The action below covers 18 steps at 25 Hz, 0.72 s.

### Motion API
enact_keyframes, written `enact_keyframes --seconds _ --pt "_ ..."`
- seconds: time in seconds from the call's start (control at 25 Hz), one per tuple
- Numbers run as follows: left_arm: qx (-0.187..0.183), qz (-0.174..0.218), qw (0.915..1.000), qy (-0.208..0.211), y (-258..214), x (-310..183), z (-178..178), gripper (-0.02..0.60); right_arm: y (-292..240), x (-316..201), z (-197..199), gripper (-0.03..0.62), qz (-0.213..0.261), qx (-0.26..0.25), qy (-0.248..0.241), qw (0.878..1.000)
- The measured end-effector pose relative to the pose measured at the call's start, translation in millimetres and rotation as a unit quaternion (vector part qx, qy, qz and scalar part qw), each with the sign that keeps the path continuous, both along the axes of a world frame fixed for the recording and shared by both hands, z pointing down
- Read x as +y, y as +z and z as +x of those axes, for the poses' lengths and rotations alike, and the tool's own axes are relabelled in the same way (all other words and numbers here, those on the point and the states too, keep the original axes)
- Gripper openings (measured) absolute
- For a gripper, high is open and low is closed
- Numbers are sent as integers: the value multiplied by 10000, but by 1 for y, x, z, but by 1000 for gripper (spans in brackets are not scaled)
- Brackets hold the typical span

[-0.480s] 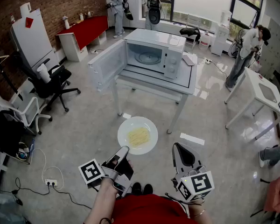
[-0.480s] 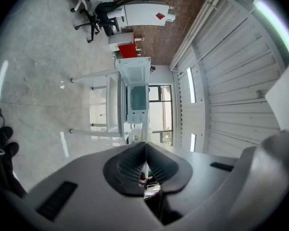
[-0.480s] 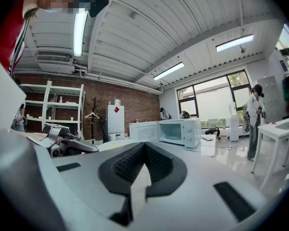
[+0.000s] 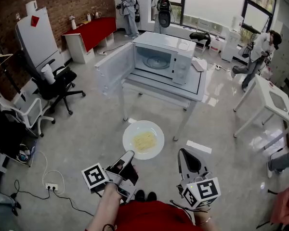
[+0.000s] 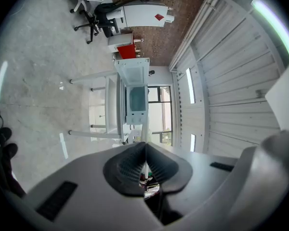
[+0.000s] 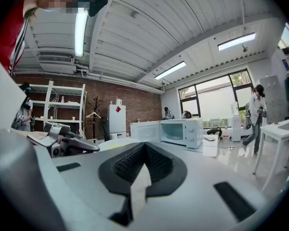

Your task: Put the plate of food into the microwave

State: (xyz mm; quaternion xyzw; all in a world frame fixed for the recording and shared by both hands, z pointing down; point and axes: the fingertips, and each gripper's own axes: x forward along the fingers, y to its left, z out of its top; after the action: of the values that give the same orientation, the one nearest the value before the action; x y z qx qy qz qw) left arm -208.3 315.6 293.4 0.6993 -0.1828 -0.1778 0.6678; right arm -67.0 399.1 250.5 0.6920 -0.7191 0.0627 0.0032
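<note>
A white plate (image 4: 143, 139) with yellow noodle-like food hangs above the floor in the head view. My left gripper (image 4: 129, 154) is shut on its near rim. My right gripper (image 4: 183, 152) is beside it on the right, shut with nothing between its pads. The white microwave (image 4: 159, 59) stands on a white table (image 4: 195, 88) ahead, its door (image 4: 114, 69) swung wide to the left and the glass turntable showing inside. In the left gripper view the jaws (image 5: 145, 146) are pressed together and the microwave (image 5: 136, 97) lies beyond. The right gripper view shows shut jaws (image 6: 144, 148) and the microwave (image 6: 180, 131).
A black office chair (image 4: 58, 83) and a white chair (image 4: 24, 112) stand left. A red counter (image 4: 89, 32) lines the brick wall. A second white table (image 4: 274, 97) stands right. People stand near the windows and at the right. Cables and a power strip (image 4: 51, 187) lie on the floor.
The head view has shifted slightly. The person at the right has stepped along. The plate and both grippers keep their places.
</note>
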Motion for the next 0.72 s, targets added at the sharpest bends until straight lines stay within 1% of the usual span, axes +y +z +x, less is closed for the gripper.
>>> enact_keyframes --seconds 0.16,0.4,0.56,0.72 --pt "17 -26 10000 2 1 0 7 17 3 0 8 12 -20 -41 32 10000" --pt "-33 -87 9999 -59 8 -8 14 18 10 0 16 12 -31 -238 -77 9997" --pt "-84 -11 9998 -151 2 -19 21 17 11 -3 33 12 -95 -279 -17 9996" --pt "-131 58 9995 -288 -1 -34 31 18 9 -12 53 12 -115 -210 9 9997"
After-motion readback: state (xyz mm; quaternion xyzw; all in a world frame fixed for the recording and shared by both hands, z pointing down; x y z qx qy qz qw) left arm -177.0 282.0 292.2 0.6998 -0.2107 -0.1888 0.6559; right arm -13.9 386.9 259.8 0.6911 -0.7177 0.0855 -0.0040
